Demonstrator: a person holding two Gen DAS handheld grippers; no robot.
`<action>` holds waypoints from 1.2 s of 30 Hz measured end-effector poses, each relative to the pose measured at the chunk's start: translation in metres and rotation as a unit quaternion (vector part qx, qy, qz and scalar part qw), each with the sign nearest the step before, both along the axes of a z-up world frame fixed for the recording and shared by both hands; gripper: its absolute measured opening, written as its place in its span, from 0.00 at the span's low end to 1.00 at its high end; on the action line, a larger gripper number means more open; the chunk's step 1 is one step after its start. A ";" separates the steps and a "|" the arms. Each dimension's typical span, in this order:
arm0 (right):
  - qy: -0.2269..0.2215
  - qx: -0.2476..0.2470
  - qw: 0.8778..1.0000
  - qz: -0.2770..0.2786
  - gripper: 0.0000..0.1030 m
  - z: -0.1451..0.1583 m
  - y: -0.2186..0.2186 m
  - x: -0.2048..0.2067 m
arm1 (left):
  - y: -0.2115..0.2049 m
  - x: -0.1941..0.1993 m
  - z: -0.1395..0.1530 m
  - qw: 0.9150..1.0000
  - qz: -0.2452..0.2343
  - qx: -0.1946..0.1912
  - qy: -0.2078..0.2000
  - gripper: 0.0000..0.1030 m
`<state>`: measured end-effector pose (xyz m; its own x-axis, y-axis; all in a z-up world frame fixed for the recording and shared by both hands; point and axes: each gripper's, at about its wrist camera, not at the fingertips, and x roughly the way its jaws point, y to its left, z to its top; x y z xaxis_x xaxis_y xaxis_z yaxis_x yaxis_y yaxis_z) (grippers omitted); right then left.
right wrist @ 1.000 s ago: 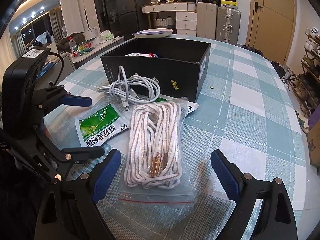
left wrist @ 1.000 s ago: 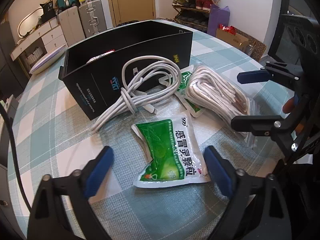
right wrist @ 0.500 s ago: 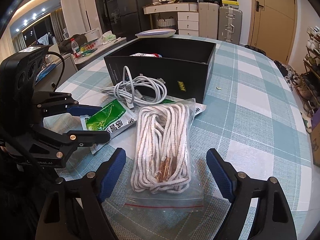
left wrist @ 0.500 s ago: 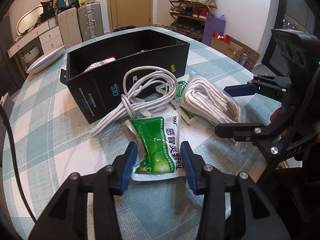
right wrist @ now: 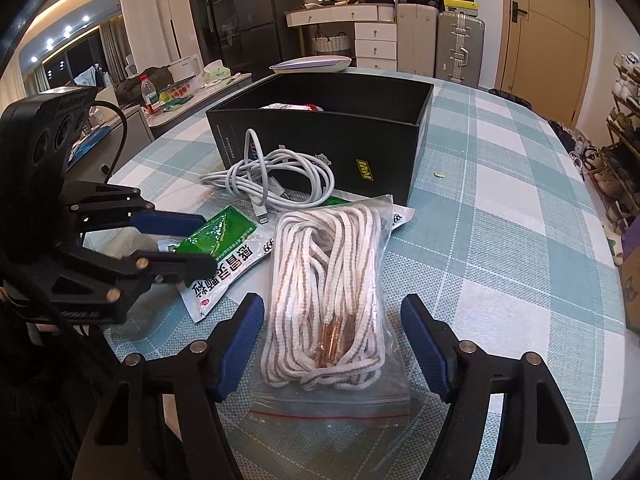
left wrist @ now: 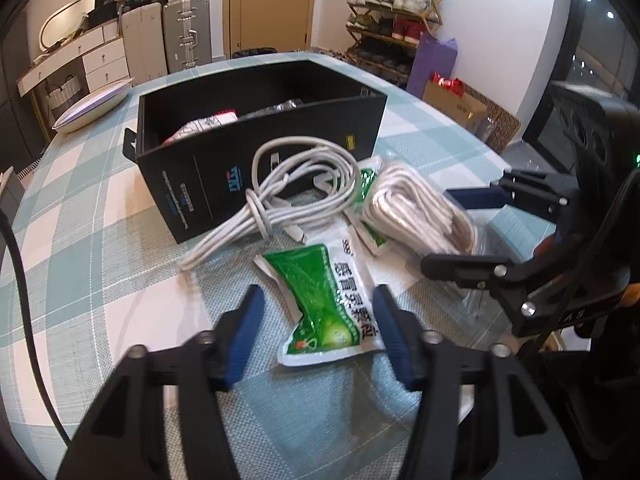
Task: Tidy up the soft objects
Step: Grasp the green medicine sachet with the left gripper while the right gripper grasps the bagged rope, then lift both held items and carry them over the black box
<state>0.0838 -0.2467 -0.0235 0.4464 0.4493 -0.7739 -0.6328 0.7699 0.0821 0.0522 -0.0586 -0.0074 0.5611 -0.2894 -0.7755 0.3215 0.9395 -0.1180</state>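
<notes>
Home, shoe rack (left wrist: 394, 8), suitcases (left wrist: 186, 32), fridge (right wrist: 252, 12)

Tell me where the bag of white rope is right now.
The bag of white rope lies on the checked tablecloth between the closing jaws of the right gripper, in front of the black box, with the green sachet to its left.

My left wrist camera looks steeply down along its fingers, close over the green sachet (left wrist: 326, 304), facing the far black box (left wrist: 256, 148). My right wrist camera, angled likewise, sits close above the bagged rope (right wrist: 328, 300). Both views share the checked table (right wrist: 500, 240), the box, the white cable (left wrist: 288, 196), and each other's gripper at the frame edge.
</notes>
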 end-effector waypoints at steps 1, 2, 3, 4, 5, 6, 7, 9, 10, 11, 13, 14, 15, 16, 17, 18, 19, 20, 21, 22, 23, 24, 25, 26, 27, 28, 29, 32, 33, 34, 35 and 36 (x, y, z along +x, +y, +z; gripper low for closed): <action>0.000 0.000 1.000 0.000 0.71 0.000 0.000 0.000 | -0.001 0.001 0.000 1.000 -0.001 -0.005 0.003 0.56; 0.000 0.000 1.000 0.000 0.71 0.000 -0.001 0.000 | -0.001 0.003 -0.001 1.000 -0.001 -0.007 0.009 0.56; 0.000 0.000 1.000 0.000 0.71 0.000 -0.001 0.001 | -0.002 0.006 -0.002 1.000 0.001 -0.008 0.016 0.56; 0.000 0.000 1.000 0.001 0.71 0.000 -0.001 0.001 | -0.002 0.008 -0.004 1.000 0.004 -0.008 0.020 0.56; 0.000 0.000 1.000 0.001 0.71 0.000 -0.001 0.001 | -0.004 0.011 -0.006 1.000 0.006 -0.006 0.024 0.57; 0.000 0.000 1.000 0.002 0.71 0.000 -0.001 0.001 | -0.006 0.011 -0.006 1.000 0.005 -0.003 0.020 0.57; 0.000 0.000 1.000 0.002 0.71 0.000 -0.001 0.000 | -0.008 0.012 -0.007 1.000 0.003 0.002 0.021 0.58; 0.001 0.000 1.000 0.002 0.71 -0.001 -0.002 0.001 | -0.011 0.013 -0.007 1.000 0.001 0.003 0.023 0.59; 0.001 0.000 1.000 0.002 0.71 -0.001 -0.003 0.001 | -0.012 0.015 -0.007 1.000 0.000 0.004 0.024 0.60; 0.001 0.000 1.000 0.002 0.71 -0.001 -0.003 0.001 | -0.014 0.015 -0.007 1.000 -0.001 0.008 0.024 0.62; 0.002 0.000 1.000 0.003 0.71 -0.001 -0.003 0.001 | -0.019 0.015 -0.008 1.000 -0.003 0.021 0.020 0.63; 0.002 0.000 1.000 0.003 0.71 -0.001 -0.003 0.001 | -0.023 0.015 -0.008 0.999 -0.004 0.030 0.018 0.63; 0.002 0.000 1.000 0.003 0.71 -0.001 -0.003 0.001 | -0.026 0.014 -0.009 0.999 -0.005 0.039 0.015 0.63; 0.002 0.000 1.000 0.003 0.71 -0.001 -0.003 0.001 | -0.029 0.013 -0.010 0.999 -0.007 0.049 0.011 0.62; 0.002 0.000 1.000 0.003 0.71 -0.001 -0.002 0.001 | -0.032 0.012 -0.011 0.998 -0.010 0.059 0.007 0.62; 0.001 0.000 1.000 0.003 0.71 -0.001 -0.002 0.001 | -0.033 0.011 -0.011 0.998 -0.012 0.059 0.002 0.61; 0.002 0.000 1.000 0.003 0.71 -0.001 -0.003 0.001 | -0.031 0.011 -0.011 0.998 -0.012 0.057 0.001 0.56; 0.001 0.000 1.000 0.003 0.71 -0.001 -0.003 0.001 | -0.031 0.010 -0.011 0.998 -0.014 0.056 -0.001 0.49; 0.002 0.000 1.000 0.003 0.71 -0.002 -0.002 0.001 | -0.030 0.010 -0.010 0.998 -0.016 0.056 -0.002 0.45; 0.002 0.001 1.000 0.003 0.71 -0.002 -0.002 0.001 | -0.028 0.010 -0.010 0.999 -0.017 0.051 -0.002 0.42; 0.002 0.001 1.000 0.003 0.71 -0.002 -0.002 0.001 | -0.026 0.010 -0.009 0.999 -0.017 0.046 -0.001 0.39; 0.001 0.001 1.000 0.003 0.71 -0.002 -0.001 0.001 | -0.025 0.011 -0.009 0.999 -0.017 0.043 -0.001 0.39; 0.000 0.002 1.000 0.003 0.71 -0.002 0.000 0.001 | -0.023 0.011 -0.008 0.999 -0.018 0.041 -0.002 0.37; 0.001 0.002 1.000 0.004 0.71 -0.003 0.001 0.001 | -0.022 0.010 -0.008 0.999 -0.019 0.041 -0.003 0.36; 0.002 0.002 1.000 0.005 0.69 -0.003 0.001 0.001 | -0.022 0.010 -0.008 0.999 -0.019 0.041 -0.004 0.36; 0.003 0.003 1.000 0.005 0.64 -0.003 0.002 0.001 | -0.021 0.009 -0.008 0.999 -0.019 0.041 -0.005 0.36; 0.003 0.003 1.000 0.005 0.60 -0.003 0.003 0.001 | -0.020 0.008 -0.008 0.999 -0.019 0.040 -0.006 0.36; 0.000 0.002 1.000 0.006 0.56 -0.003 0.003 0.001 | -0.018 0.005 -0.007 0.999 -0.017 0.039 -0.010 0.35; -0.003 0.000 1.000 0.007 0.55 -0.003 0.003 0.000 | -0.017 0.003 -0.007 0.999 -0.016 0.038 -0.012 0.35; -0.006 -0.001 1.000 0.008 0.52 -0.002 0.003 0.000 | -0.016 0.002 -0.007 0.999 -0.015 0.037 -0.013 0.35; -0.008 -0.001 1.000 0.009 0.50 -0.001 0.003 -0.001 | -0.014 0.001 -0.006 0.999 -0.013 0.035 -0.014 0.35; -0.014 -0.003 1.000 0.009 0.48 0.000 0.003 -0.001 | -0.012 0.000 -0.005 0.999 -0.012 0.032 -0.015 0.35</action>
